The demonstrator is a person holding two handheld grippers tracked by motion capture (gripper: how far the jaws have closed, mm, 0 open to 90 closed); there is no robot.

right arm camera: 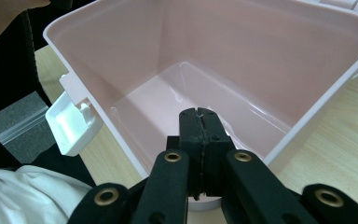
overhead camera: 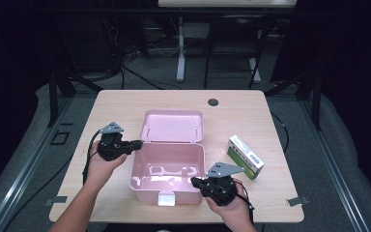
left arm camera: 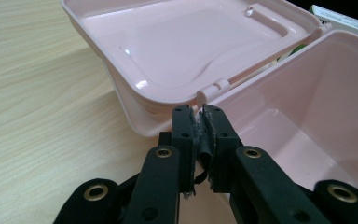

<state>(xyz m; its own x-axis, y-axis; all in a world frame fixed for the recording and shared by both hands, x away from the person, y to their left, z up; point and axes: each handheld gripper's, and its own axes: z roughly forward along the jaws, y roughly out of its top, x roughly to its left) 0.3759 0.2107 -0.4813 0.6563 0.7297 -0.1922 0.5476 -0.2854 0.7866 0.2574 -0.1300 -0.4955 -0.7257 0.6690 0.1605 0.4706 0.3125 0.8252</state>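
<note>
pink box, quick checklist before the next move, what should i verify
1. Pink box lid open and laid back: ok.
2. Box inside free of items: ok, nothing lies in it in the right gripper view.
3. White latch hangs outside the front wall, out of the way: ok.
4. Green and white carton within reach, right of the box: ok.
5. Right gripper ready to grasp: not ok, jaws shut at the box's front right corner.
6. Left gripper ready to grasp: not ok, jaws together with nothing between them, by the hinge.
</note>
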